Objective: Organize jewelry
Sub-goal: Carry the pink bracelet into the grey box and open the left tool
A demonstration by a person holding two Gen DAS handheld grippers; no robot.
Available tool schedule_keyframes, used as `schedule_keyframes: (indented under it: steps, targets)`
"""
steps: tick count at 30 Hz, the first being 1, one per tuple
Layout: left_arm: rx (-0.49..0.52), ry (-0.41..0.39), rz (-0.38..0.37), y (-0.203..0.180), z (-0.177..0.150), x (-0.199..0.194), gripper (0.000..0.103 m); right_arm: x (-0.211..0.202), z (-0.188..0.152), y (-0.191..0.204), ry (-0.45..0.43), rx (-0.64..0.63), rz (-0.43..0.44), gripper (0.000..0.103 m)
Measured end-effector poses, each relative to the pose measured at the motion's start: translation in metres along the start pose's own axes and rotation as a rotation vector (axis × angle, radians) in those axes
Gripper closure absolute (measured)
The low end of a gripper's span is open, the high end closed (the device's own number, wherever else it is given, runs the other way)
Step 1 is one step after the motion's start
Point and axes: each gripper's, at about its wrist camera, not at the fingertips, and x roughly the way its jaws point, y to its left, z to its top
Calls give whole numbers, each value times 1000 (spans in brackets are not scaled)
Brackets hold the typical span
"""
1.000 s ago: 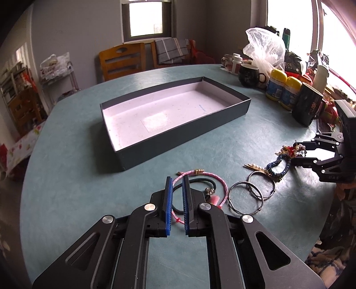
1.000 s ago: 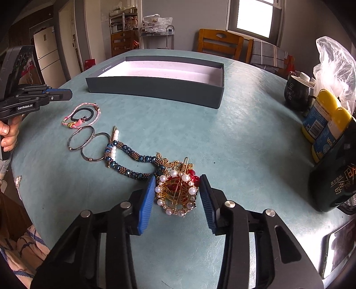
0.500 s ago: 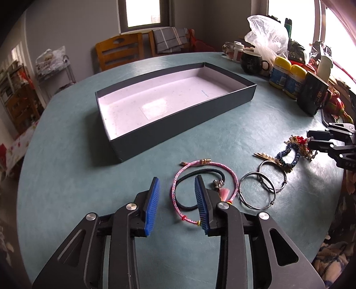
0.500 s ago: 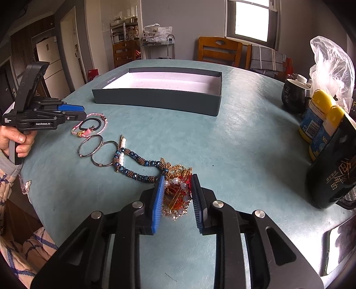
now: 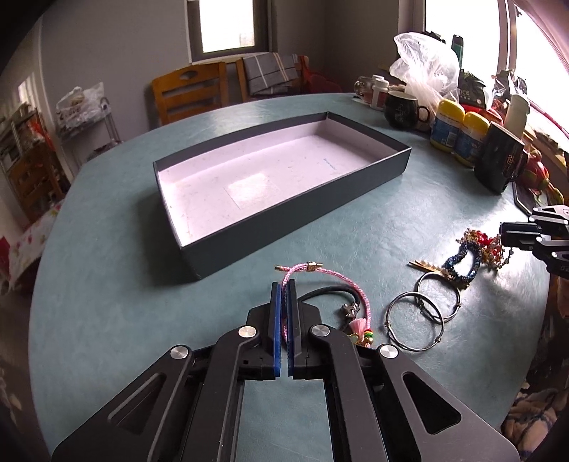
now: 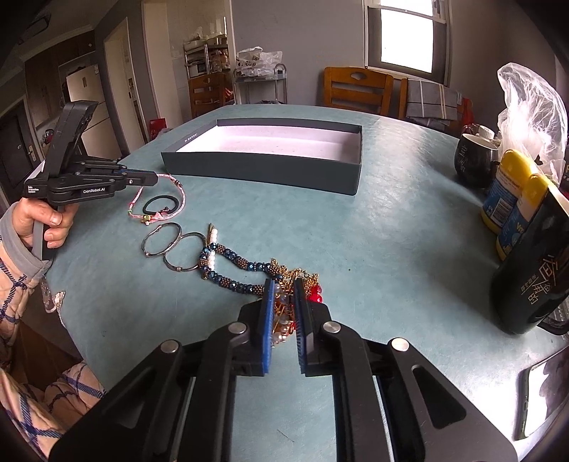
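Jewelry: none in the box (image 5: 373,167) yet. We hold the pink cord (image 5: 332,280) pinched in the left tool (image 5: 283,295), the beaded brooch (image 6: 284,305) in the right tool (image 6: 283,295); rings (image 5: 416,320) remain on the surface (image 5: 106,302).

Grey walls enclose the room; beyond the teal counter (image 5: 106,284) stand two wooden chairs (image 5: 190,92), one draped with a checked cloth (image 5: 272,73), beneath a bright window (image 5: 227,25); a metal rack (image 6: 258,83) stands left of them
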Motion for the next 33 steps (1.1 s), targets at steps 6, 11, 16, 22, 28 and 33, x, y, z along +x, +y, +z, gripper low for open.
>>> schedule_keyframes:
  steps: [6, 11, 16, 22, 28, 33]
  targets:
    - [9, -77, -1, -5, 15, -29, 101, -2, 0, -1, -7, 2, 7, 96]
    - [38, -126, -12, -14, 29, -46, 101, -6, -2, 0, -25, 4, 17, 96]
    - [61, -164, -5, -19, 40, -56, 101, -17, 4, -2, -63, 5, 22, 96]
    - [73, -194, 14, -17, 55, -57, 101, -21, 27, -5, -108, -21, 10, 96]
    - [57, -231, 35, -5, 78, -45, 101, -17, 66, -6, -169, -68, -2, 96]
    - [-3, -257, 8, 12, 101, -33, 100, -15, 102, -14, -217, -65, 18, 96]
